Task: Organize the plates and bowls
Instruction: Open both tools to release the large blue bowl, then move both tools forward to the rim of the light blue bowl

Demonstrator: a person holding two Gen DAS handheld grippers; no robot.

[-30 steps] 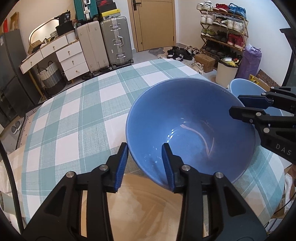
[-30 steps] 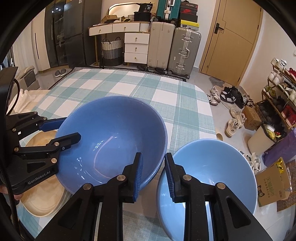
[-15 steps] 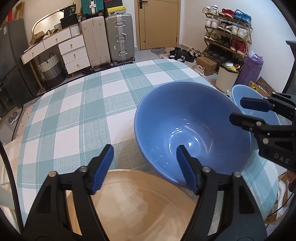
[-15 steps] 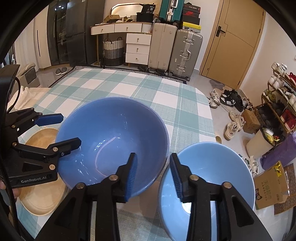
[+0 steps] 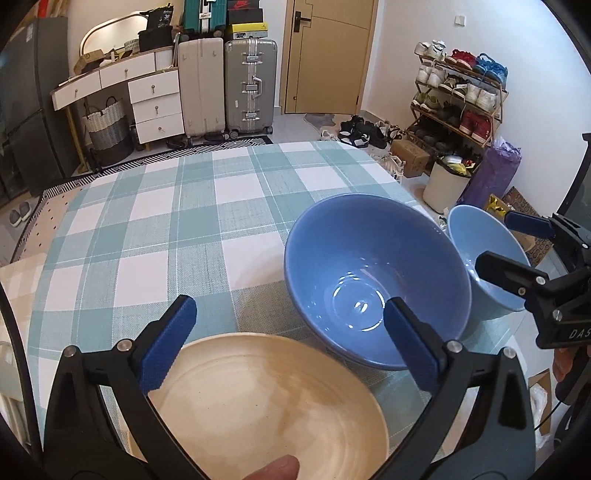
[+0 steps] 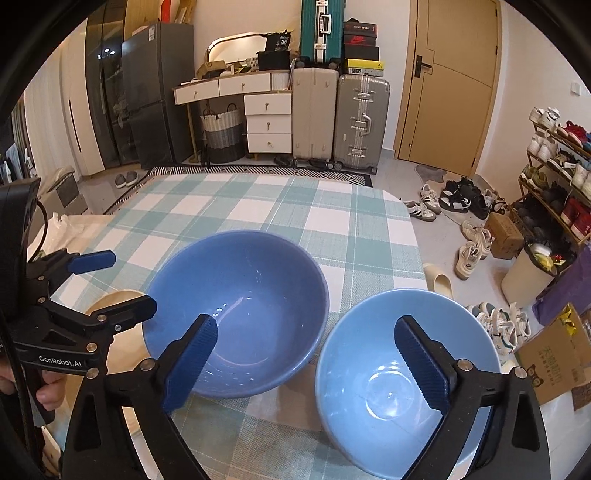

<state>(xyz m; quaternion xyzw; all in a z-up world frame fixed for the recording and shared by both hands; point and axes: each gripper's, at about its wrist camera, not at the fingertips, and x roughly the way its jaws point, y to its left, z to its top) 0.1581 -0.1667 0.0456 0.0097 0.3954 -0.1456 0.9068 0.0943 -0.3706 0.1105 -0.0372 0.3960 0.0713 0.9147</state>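
On the checked surface (image 6: 258, 206), a dark blue bowl (image 6: 236, 314) sits centre, a lighter blue bowl (image 6: 399, 384) at its 4 o'clock and a tan plate (image 5: 266, 398) at its 8 o'clock. All look glazed, stiff, slippery and breakable, best pinched at the rim. The left gripper (image 5: 288, 339) and right gripper (image 6: 306, 362) point steeply down, their jaws opening wide and gripping nothing.

Count: 2 bowls, 1 plate, 2 grippers

Bowls: 1 darker blue bowl (image 6: 236, 306), 1 light blue bowl (image 6: 402, 384). Plate: 1 beige plate (image 5: 266, 402). Suitcases: approx. 3, the third (image 6: 320, 27) partly cut off. Shoe rack pairs too crowded to count.
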